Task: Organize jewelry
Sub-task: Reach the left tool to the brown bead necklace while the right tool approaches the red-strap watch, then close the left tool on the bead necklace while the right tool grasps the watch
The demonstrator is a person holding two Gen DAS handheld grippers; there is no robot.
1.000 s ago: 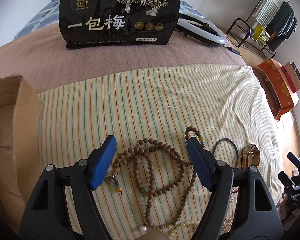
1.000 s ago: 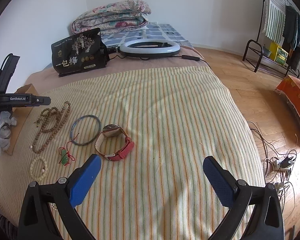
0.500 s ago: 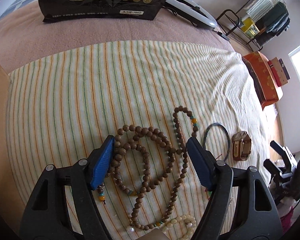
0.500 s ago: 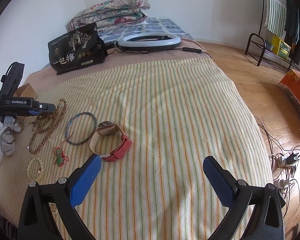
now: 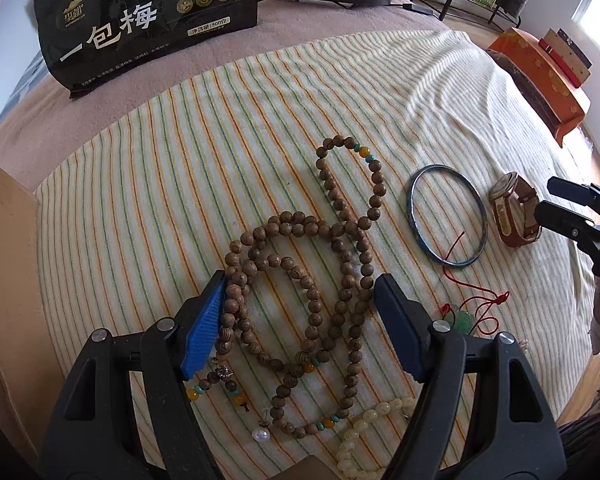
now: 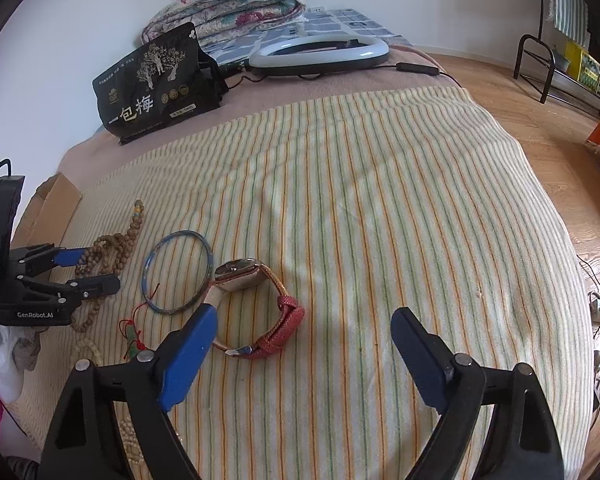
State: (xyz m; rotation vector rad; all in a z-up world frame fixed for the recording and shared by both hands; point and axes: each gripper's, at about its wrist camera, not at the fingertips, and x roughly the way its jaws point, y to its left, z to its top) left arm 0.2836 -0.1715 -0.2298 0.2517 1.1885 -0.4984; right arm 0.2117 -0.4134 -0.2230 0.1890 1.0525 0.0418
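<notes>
While the jewelry lies spread on the striped cloth (image 6: 380, 200), the scene is set out as follows.

Left gripper (image 5: 300, 296): jaws are spread wide; nothing is clamped. The coiled bead necklace (image 5: 320, 264) is straddled by them, and the left blue pad (image 5: 204, 328) is seen touching or just beside the outer beads; which cannot be told.

Right gripper (image 6: 300, 328): jaws are held wide apart over the cloth; nothing is gripped. The left pad is seen just beside the watch (image 6: 256, 300), overlapping its strap end in view; contact cannot be told.

Necklace: laid in loops on the cloth, one loop stretched away from the left gripper.

Bangle (image 5: 448, 220): laid flat between necklace and watch, apart from both.

Pendant (image 5: 464, 320): green, on a red cord, placed beside the left gripper's right jaw; the cord's end is laid inside the bangle.

Pale bracelet (image 5: 364, 424): found under the left gripper, near the necklace's lower end.

Box (image 5: 4, 264): cardboard, set at the cloth's left edge.

Bag (image 5: 148, 20): black, stood beyond the cloth.
</notes>
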